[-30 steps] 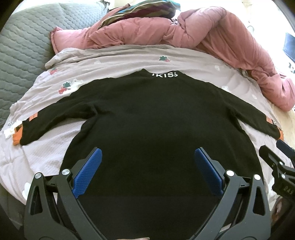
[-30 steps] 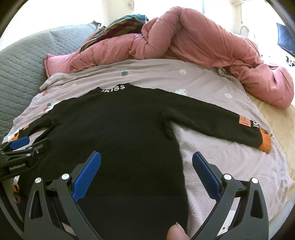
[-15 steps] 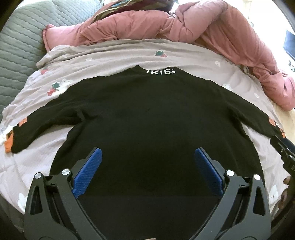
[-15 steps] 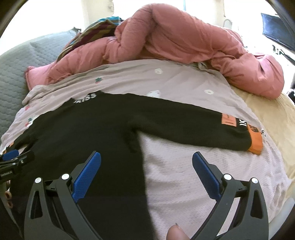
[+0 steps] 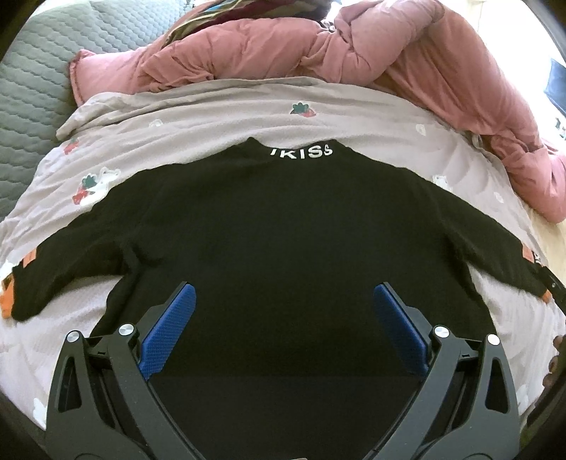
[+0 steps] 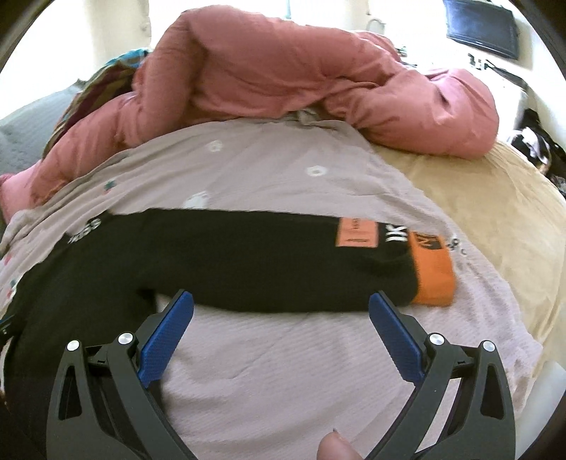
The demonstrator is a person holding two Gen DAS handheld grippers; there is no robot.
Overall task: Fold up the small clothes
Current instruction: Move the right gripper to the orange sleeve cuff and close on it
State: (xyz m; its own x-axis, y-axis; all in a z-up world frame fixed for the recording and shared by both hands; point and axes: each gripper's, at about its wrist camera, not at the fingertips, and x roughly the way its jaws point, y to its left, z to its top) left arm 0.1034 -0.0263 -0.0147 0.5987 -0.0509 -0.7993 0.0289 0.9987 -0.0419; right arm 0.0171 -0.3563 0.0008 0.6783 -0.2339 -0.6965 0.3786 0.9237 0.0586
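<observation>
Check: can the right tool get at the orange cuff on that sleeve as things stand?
Probably yes. The right tool is open, pointed at the black sleeve, and the orange cuff lies flat on the blanket with nothing over it.

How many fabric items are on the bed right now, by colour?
Black: 1, the sweater
Pink: 1, the duvet
Mauve: 1, the blanket
Striped: 1, a cloth behind the duvet, mostly hidden
Total: 4
</observation>
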